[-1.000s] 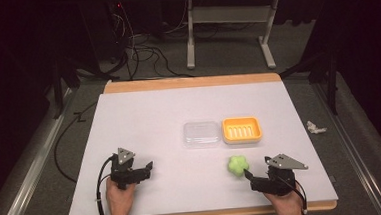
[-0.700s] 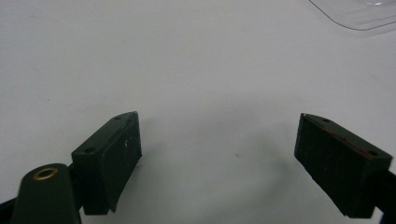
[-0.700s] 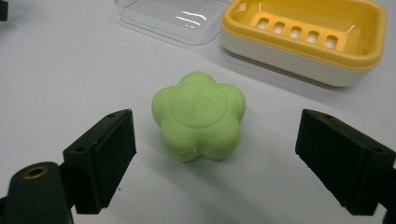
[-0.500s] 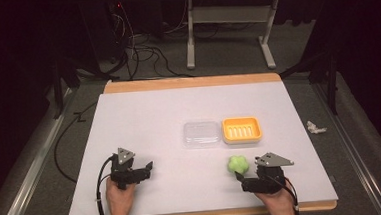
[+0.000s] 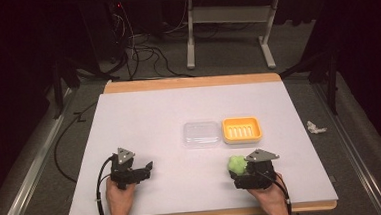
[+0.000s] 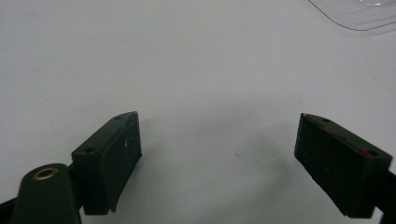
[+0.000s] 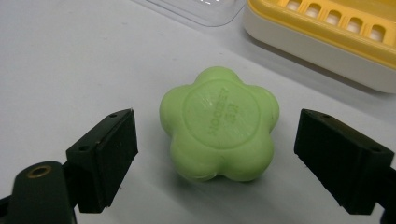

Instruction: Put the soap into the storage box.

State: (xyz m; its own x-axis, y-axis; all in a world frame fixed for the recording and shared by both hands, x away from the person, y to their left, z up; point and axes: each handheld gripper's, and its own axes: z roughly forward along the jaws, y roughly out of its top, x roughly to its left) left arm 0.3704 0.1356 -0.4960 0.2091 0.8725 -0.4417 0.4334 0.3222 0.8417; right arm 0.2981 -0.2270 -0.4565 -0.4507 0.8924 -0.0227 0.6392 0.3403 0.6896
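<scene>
White table (image 5: 144, 120), dark room, cables on floor behind. Green flower-shaped soap (image 7: 219, 123) flat on table between my right gripper (image 7: 224, 158) jaws, jaws spread wide, no contact. Yellow soap dish (image 7: 327, 32) at 1 o'clock from soap, clear lid (image 5: 201, 133) just beside dish. Left gripper (image 6: 219, 158) spread wide, empty, over bare table. Embossed text on soap, probably brand, unreadable.

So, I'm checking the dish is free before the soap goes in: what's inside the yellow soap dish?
Nothing lies in the yellow soap dish; its slotted floor shows bare. The green soap sits on the table between the right gripper's open jaws. Under the slots can't be seen.
</scene>
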